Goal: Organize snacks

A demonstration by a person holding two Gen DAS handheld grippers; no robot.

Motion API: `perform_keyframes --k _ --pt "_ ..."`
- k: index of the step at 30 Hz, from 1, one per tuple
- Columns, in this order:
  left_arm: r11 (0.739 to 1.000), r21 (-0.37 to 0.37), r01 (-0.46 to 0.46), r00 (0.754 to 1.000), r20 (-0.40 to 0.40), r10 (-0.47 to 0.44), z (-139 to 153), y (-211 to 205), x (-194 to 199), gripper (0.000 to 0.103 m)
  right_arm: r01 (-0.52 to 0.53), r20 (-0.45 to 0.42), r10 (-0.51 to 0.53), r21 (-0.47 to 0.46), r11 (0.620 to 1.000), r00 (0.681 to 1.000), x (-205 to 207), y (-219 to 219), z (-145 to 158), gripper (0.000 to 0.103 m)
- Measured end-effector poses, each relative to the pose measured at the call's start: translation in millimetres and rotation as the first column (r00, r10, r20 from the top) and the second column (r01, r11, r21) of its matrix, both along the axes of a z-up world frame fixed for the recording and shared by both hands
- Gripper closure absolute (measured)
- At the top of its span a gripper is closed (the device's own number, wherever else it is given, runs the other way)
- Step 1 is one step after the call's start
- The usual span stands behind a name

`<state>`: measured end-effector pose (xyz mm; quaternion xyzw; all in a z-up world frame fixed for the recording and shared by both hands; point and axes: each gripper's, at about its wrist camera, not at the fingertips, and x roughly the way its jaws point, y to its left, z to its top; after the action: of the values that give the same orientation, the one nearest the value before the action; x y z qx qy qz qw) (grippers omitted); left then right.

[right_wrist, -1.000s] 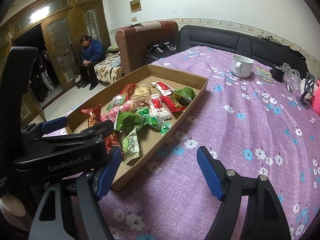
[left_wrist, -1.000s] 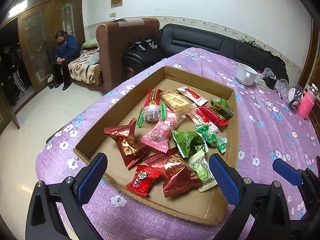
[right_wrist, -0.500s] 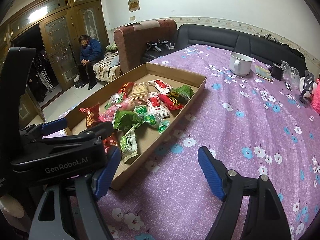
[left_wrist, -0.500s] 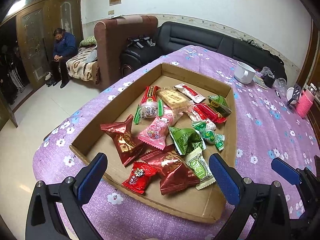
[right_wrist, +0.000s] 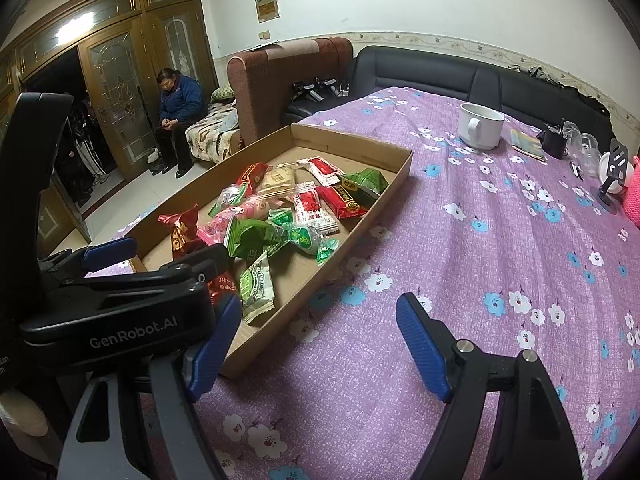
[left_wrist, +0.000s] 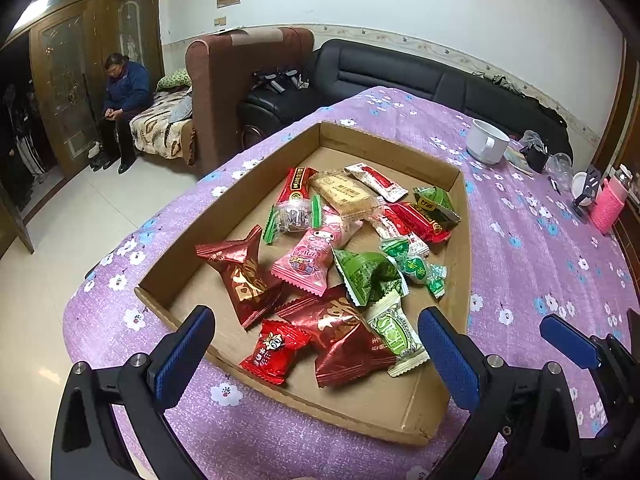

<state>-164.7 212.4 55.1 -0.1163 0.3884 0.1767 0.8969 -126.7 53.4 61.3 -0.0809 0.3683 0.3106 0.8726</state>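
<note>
A shallow cardboard tray (left_wrist: 460, 240) lies on the purple flowered cloth and holds several wrapped snacks. Nearest are a small red packet (left_wrist: 274, 350), two dark red packets (left_wrist: 240, 276) and a white-green packet (left_wrist: 394, 334). Behind them lie a pink packet (left_wrist: 308, 256), a green packet (left_wrist: 366, 274) and a beige biscuit pack (left_wrist: 346, 194). My left gripper (left_wrist: 316, 354) hovers open over the tray's near edge, with nothing between its fingers. My right gripper (right_wrist: 318, 350) stands open over bare cloth just right of the tray (right_wrist: 400, 168), and holds nothing.
A white mug (right_wrist: 478, 126), a small book (right_wrist: 528, 142), clear cups and a pink holder (left_wrist: 608, 208) stand at the far right of the table. A person (left_wrist: 124, 92) sits on a sofa bed beyond the brown armchair (left_wrist: 224, 80). The cloth (right_wrist: 500, 240) right of the tray is bare.
</note>
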Motion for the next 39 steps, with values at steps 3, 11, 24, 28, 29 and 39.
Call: perform_keyframes --k 3,11,24,28,29,39 --pt "1.000 -0.002 0.004 1.000 -0.001 -0.004 0.2 -0.7 0.2 0.000 0.000 0.001 0.000 -0.001 1.000 1.000 0.0 0.5 0.2 0.024" --pt "1.000 -0.006 0.007 1.000 -0.003 -0.007 0.3 -1.8 0.3 0.000 0.001 0.001 -0.001 0.000 1.000 1.000 -0.4 1.0 0.7 0.024" --pt "1.000 -0.016 0.010 1.000 -0.008 -0.011 -2.8 -2.9 1.3 0.000 0.001 -0.001 -0.001 -0.001 1.000 1.000 -0.6 1.1 0.0 0.023" --pt "1.000 -0.017 0.013 1.000 -0.008 -0.013 -3.1 -3.2 1.4 0.000 0.003 -0.003 -0.003 0.000 1.000 1.000 -0.3 0.1 -0.5 0.023" --pt "1.000 -0.018 0.015 1.000 -0.008 -0.015 -3.5 -3.0 1.2 0.000 0.003 -0.004 -0.003 0.000 1.000 1.000 -1.1 0.3 -1.9 0.023" --pt "1.000 -0.026 0.016 1.000 -0.011 -0.016 -4.6 -4.5 1.3 0.000 0.003 -0.005 -0.003 0.000 1.000 1.000 -1.1 -0.4 -3.5 0.023"
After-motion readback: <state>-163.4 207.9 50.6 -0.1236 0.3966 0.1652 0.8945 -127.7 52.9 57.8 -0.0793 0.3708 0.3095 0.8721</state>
